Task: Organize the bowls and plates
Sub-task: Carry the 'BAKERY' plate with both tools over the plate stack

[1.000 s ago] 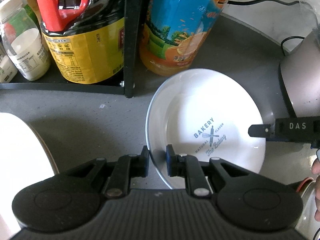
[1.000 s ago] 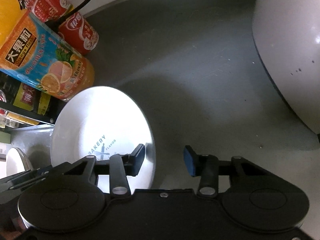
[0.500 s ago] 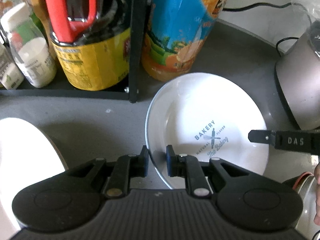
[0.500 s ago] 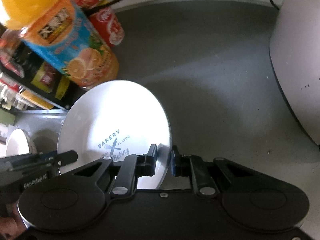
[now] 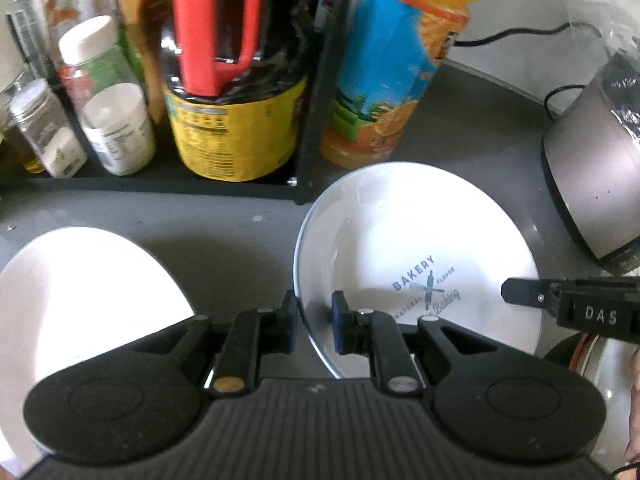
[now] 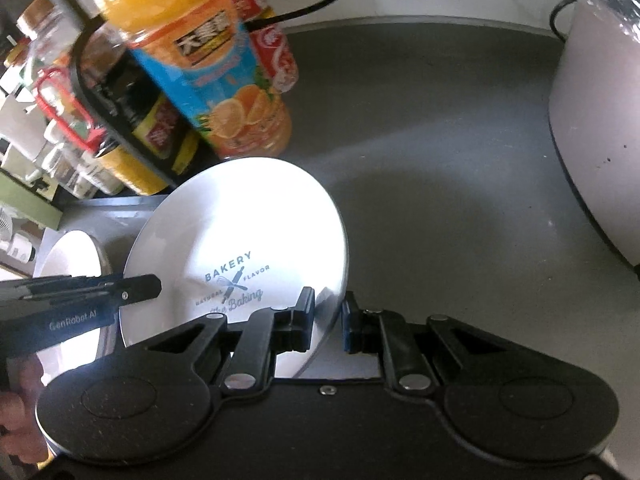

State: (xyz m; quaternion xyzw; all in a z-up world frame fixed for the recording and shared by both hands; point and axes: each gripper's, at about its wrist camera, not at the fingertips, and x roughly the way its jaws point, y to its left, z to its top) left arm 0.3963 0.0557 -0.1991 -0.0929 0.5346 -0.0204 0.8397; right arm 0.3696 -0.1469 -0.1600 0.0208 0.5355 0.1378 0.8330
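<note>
Both tongs are clamped on the white bakery plate [image 5: 404, 248], left tongs [image 5: 314, 322] pinching its left rim, right tongs [image 6: 326, 320] on the opposite edge, the plate between them above the grey surface [image 6: 440, 140]. It looks like glazed ceramic: stiff, slick and breakable, so the thin rim is the place to hold.

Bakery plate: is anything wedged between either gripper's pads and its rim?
Nothing visible. The left gripper is shut on the near-left rim of the bakery plate, the right gripper on the opposite rim, with only the rim between the pads.
</note>
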